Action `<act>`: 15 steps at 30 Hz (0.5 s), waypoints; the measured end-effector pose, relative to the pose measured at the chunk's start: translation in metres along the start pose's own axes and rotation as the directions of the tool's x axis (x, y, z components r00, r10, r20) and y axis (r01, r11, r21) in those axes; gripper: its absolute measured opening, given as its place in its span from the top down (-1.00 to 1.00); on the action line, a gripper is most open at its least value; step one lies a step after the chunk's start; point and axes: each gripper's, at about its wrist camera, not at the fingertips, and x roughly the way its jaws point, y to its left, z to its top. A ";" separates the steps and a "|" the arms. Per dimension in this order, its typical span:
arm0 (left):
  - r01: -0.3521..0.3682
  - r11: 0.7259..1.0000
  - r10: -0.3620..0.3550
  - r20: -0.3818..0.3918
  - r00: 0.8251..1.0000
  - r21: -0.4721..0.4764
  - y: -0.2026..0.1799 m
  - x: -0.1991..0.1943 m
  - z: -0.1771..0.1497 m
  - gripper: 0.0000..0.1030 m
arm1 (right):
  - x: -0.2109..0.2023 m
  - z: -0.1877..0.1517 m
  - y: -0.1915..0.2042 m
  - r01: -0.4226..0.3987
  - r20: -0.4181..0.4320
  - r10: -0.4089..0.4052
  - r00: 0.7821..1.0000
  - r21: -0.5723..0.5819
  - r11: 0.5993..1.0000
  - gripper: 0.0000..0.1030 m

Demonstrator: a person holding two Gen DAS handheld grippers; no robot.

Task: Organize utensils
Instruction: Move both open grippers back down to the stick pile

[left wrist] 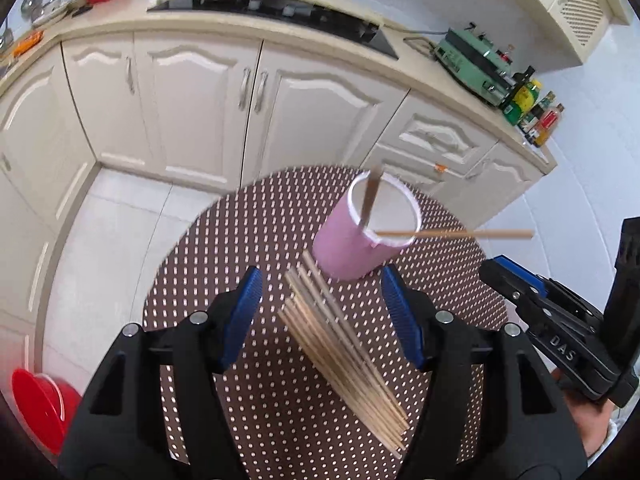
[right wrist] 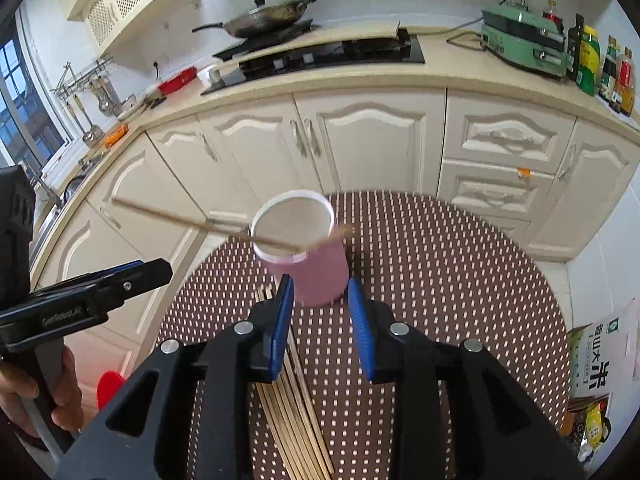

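Chopsticks (left wrist: 344, 354) lie in a loose bundle on the brown polka-dot tablecloth (left wrist: 224, 248), running from the centre of the left wrist frame down toward its lower right. Just above them stands a pink cup (left wrist: 352, 240) with a white interior, its base touching or nearly touching the top of the bundle. Two chopsticks are already in the cup: one dark stick (left wrist: 371, 196) stands steeply against the far rim, and one pale stick (left wrist: 456, 233) leans almost level across the near rim, its free end pointing to the right edge of the frame.

The left gripper (left wrist: 320, 312) hangs over the bundle with its blue pads spread wide and nothing between them. In the right wrist view the right gripper (right wrist: 320, 320) also stands parted, its pads framing the lower half of the cup without touching it; the bundle (right wrist: 292, 412) runs under its left finger toward the bottom of the frame. The same gripper shows at the right edge of the left wrist view, and the left one at the left edge of the right wrist view, held in a hand (right wrist: 24, 396).

Behind the table run cream kitchen cabinets (right wrist: 360, 148), a black hob (right wrist: 320, 56) with a wok (right wrist: 268, 16), a green appliance (right wrist: 524, 40) and bottles (right wrist: 600, 68) in the upper right.
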 end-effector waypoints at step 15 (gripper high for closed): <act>-0.102 0.995 0.096 -0.214 0.972 -0.015 0.007 0.084 -0.070 -0.20 | 0.049 -0.053 -0.010 -0.024 -0.180 0.025 0.983 0.008 1.000 0.48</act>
